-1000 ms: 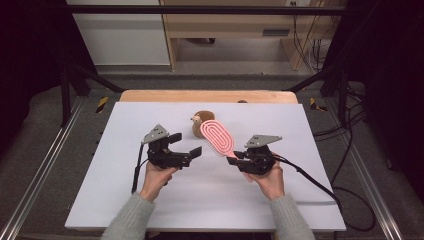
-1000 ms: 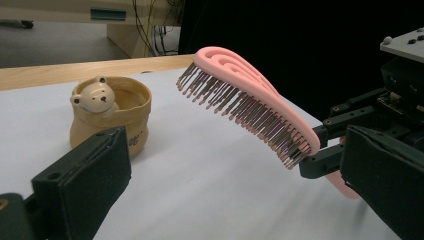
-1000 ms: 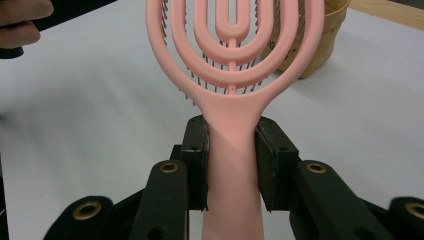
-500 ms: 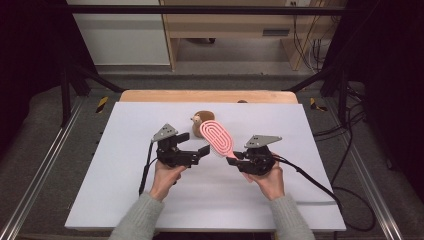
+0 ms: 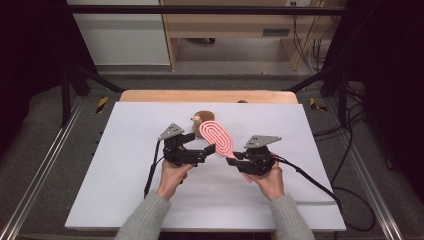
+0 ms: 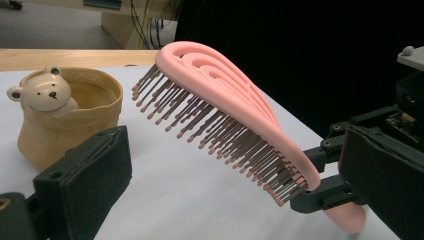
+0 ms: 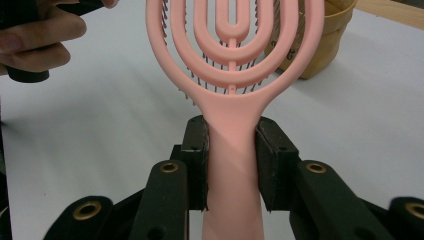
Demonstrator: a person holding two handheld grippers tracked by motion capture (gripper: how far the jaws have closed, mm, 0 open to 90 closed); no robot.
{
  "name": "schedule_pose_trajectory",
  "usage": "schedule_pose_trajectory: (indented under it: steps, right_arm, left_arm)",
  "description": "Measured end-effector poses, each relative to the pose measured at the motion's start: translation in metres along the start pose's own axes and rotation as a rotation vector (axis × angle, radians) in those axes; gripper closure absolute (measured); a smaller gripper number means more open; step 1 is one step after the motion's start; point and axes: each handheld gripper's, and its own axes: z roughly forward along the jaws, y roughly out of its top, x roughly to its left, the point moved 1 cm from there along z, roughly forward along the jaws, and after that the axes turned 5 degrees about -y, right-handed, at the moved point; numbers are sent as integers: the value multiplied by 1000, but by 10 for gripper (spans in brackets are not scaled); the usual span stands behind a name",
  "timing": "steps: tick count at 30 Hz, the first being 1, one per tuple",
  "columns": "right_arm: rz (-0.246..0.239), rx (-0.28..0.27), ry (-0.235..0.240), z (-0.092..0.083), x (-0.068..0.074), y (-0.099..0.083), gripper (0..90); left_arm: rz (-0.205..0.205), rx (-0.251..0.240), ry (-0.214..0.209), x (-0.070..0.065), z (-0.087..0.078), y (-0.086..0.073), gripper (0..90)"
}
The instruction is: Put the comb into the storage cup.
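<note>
The right tongs (image 7: 232,165) pinch the pink hairbrush (image 5: 216,138) by its handle, above the worktop (image 5: 125,165); the spread left tongs (image 5: 207,150) could knock it askew on closing.

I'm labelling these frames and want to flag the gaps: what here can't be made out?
- Inside of the bear pot: left gripper view, hidden below its own rim.
- End of the pink brush handle: right gripper view, cut by the bottom edge between the right tongs.
- Brush bristles: high view, too small, facing down.
</note>
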Motion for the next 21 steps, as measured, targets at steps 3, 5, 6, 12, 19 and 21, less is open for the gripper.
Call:
schedule_pose_trajectory:
  steps: [3, 5, 6, 12, 19, 21]
  right_arm:
    - [-2, 0, 0, 0, 0, 0, 698]
    - [-3, 1, -1, 0, 1, 0, 698]
    - [-4, 1, -3, 0, 1, 0, 698]
    - [-7, -4, 1, 0, 2, 1, 698]
    - [-12, -10, 2, 0, 2, 1, 698]
    - [-13, -14, 5, 0, 3, 1, 698]
  left_arm:
    - [-11, -1, 3, -1, 2, -1, 19]
    - [-19, -2, 4, -1, 4, -1, 24]
    - [-22, 0, 8, -1, 5, -1, 29]
    - [-43, -7, 11, -3, 9, -3, 82]
    - [-68, -17, 6, -6, 14, -4, 190]
    - [-62, -23, 10, -7, 14, -4, 220]
